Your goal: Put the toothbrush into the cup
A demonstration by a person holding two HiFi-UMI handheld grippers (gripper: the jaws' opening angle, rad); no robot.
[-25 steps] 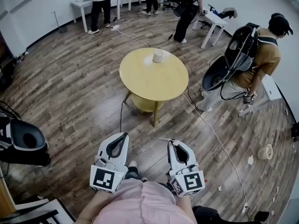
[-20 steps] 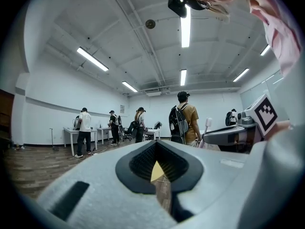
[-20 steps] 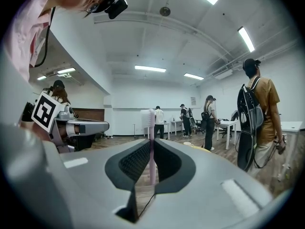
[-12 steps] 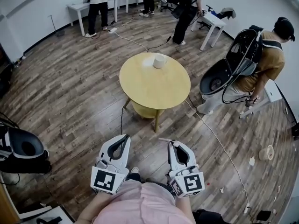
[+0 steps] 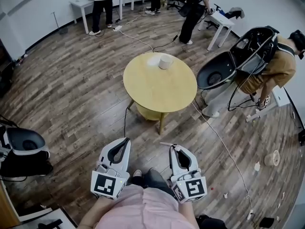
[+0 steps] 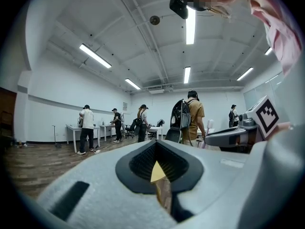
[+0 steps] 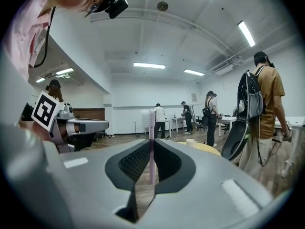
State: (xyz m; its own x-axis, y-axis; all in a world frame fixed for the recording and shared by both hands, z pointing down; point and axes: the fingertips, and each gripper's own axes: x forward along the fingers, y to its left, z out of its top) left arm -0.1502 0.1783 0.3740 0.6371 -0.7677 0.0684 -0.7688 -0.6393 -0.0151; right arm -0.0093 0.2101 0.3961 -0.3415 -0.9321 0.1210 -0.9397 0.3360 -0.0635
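A white cup (image 5: pixel 165 61) stands near the far edge of a round yellow table (image 5: pixel 160 87), well ahead of me. My right gripper (image 5: pixel 175 151) is shut on a pink toothbrush (image 7: pixel 152 140), whose head end sticks out past the jaws (image 5: pixel 167 144). In the right gripper view the cup (image 7: pixel 190 141) shows small, right of the brush, on the table (image 7: pixel 212 148). My left gripper (image 5: pixel 119 149) is shut with nothing in it; its jaws (image 6: pixel 158 168) meet. Both grippers are held close to my body over the wooden floor.
A person with a black backpack (image 5: pixel 267 66) bends over just right of the table. A cable (image 5: pixel 219 137) runs across the floor from under the table. A black chair (image 5: pixel 24 144) stands at the left. White desks (image 5: pixel 90 4) and several people are at the back.
The person at the right has bent lower and shifted right. The view has moved a little toward the table. Both grippers hold as before, the toothbrush still gripped.
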